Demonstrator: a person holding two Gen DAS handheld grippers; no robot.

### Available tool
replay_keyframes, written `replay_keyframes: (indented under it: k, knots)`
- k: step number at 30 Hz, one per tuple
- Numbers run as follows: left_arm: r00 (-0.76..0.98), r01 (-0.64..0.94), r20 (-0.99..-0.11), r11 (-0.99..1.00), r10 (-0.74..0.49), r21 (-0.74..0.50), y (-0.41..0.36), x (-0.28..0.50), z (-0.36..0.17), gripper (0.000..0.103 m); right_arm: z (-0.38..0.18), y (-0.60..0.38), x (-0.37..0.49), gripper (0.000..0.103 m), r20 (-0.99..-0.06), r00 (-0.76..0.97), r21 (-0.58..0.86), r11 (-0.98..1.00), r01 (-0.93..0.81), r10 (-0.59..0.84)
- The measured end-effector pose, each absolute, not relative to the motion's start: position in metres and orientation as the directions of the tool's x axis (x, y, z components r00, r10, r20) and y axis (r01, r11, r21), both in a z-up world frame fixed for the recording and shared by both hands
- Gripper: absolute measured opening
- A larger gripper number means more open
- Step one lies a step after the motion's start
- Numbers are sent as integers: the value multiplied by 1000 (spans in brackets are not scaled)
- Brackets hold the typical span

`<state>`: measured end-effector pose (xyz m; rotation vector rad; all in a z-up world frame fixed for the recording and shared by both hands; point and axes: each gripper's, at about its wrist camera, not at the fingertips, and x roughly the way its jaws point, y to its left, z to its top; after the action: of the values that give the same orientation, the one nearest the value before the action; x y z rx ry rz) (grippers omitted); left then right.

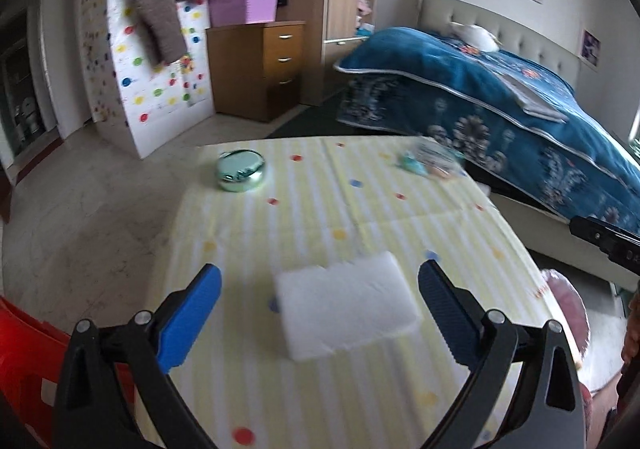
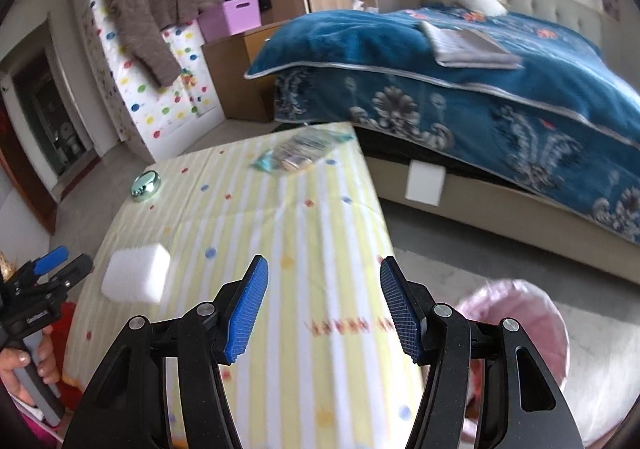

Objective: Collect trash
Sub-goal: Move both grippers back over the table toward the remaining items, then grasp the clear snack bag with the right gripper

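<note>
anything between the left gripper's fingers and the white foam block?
Nothing. In the left wrist view the left gripper is open, and the white foam block lies between its fingers on bare striped tablecloth.

Both of your grippers are open and hold nothing.
Your left gripper (image 1: 319, 289) has its blue pads spread wide and points forward and down. Your right gripper (image 2: 324, 285) is open less wide. Your left hand (image 2: 28, 369) grasps the handle of its gripper.

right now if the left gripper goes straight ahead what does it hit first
Probably the white foam block: it lies on the tablecloth directly ahead, between the open fingers of the left gripper. Depth is hard to judge.
</note>
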<state>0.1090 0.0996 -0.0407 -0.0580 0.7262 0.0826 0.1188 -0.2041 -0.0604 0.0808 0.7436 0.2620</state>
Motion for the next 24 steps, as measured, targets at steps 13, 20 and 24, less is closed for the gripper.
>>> replay_keyframes:
  k: [13, 20, 24]
  knots:
    - [727, -101, -680, 994, 97, 33, 111, 216, -49, 96, -80, -142, 260, 76, -702, 664, 168, 966, -199, 259]
    - [696, -104, -707, 992, 124, 72, 111, 279, -67, 96, -97, -120, 324, 86, -741, 631, 150, 972, -182, 232]
    - [670, -107, -733, 992, 118, 62, 113, 308, -76, 96, -110, -113, 353, 87, -768, 604, 133, 976, -174, 212]
